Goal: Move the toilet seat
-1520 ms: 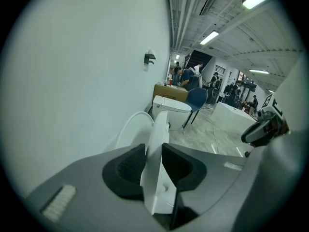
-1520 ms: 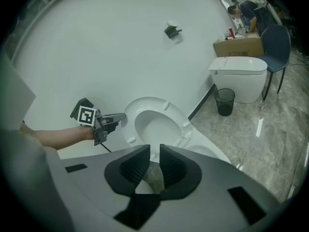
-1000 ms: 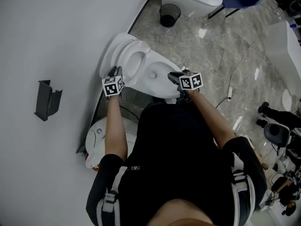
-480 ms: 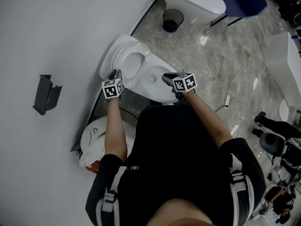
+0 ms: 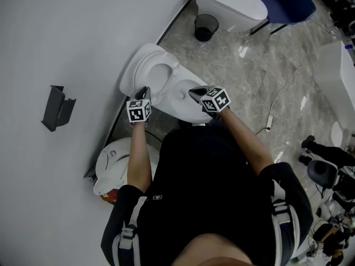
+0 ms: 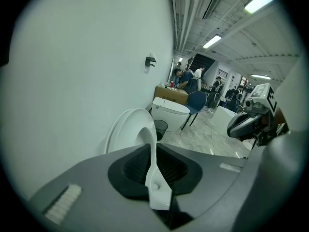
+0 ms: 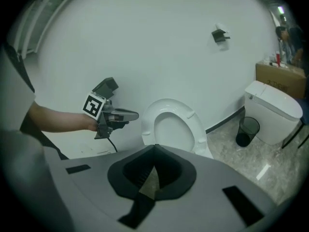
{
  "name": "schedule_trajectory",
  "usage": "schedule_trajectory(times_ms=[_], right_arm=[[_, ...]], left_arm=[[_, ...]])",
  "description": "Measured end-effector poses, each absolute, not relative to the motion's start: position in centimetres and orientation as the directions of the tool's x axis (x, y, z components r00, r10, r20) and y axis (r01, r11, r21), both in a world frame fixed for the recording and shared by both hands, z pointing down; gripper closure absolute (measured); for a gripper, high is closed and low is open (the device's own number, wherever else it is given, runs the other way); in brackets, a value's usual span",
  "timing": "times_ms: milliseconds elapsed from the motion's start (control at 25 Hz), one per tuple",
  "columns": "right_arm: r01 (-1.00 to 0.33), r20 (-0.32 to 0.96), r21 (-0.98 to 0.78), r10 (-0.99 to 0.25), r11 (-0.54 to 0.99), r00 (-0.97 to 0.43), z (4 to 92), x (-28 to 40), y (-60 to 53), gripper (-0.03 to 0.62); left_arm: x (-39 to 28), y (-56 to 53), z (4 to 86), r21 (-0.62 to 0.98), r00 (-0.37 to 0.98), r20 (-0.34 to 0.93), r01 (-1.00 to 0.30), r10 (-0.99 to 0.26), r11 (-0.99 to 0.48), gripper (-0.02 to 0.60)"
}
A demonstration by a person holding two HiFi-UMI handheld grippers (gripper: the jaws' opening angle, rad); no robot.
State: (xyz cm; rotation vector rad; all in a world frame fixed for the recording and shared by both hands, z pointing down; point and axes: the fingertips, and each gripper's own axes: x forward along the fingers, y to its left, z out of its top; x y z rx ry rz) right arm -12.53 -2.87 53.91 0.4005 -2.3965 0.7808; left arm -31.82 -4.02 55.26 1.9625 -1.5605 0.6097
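The white toilet seat [image 5: 148, 75] stands raised against the wall above the bowl [image 5: 183, 96]. My left gripper [image 5: 145, 92] is at the seat's near left rim. In the left gripper view the seat's thin white edge [image 6: 153, 175] runs down between the jaws, which are closing and press on it. My right gripper [image 5: 196, 93] hovers over the bowl's right side, shut with nothing between its jaws. The right gripper view shows the seat ring [image 7: 192, 124] upright ahead, with the left gripper [image 7: 126, 115] beside its left edge.
A black bin [image 5: 206, 26] and a second toilet [image 5: 233, 1] stand further along the wall, with a blue chair [image 5: 288, 1] beyond. A white round fixture [image 5: 113, 159] sits by my left leg. A black holder [image 5: 57, 115] hangs on the wall. A cable [image 5: 272, 112] crosses the floor.
My left gripper has moved in onto the seat's rim and its jaws have narrowed on it. The right gripper has shifted slightly left over the bowl and shut.
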Motion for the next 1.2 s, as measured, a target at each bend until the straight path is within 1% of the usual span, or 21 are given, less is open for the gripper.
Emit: schedule_trajectory(times_ms=[200,320,560,1200], right_arm=[[-0.387,0.617,-0.348,-0.102,0.854,-0.780,52.9,-12.6,-2.0,0.591],[-0.364,0.609,-0.291,-0.122,0.885,-0.784,51.7,-12.4,-2.2,0.591],[-0.348,0.545,-0.280,-0.150,0.894,-0.825,49.8,-12.7,-2.5,0.591],[-0.336,0.566,-0.221,-0.160,0.916,-0.809,49.1,-13.4,-1.3,0.591]], left_arm=[[-29.7,-2.6,54.1,0.177,0.281,0.622,-0.960,-0.731,-0.217,0.582],[-28.5,-2.2,53.2,0.178,0.301,0.606,-0.954,-0.737,-0.243,0.584],[-26.8,-0.7,52.7,0.157,0.331,0.609,-0.941,-0.721,-0.299,0.584],[-27.5,1.7,52.7,0.107,0.330,0.628,-0.933,-0.704,-0.342,0.584]])
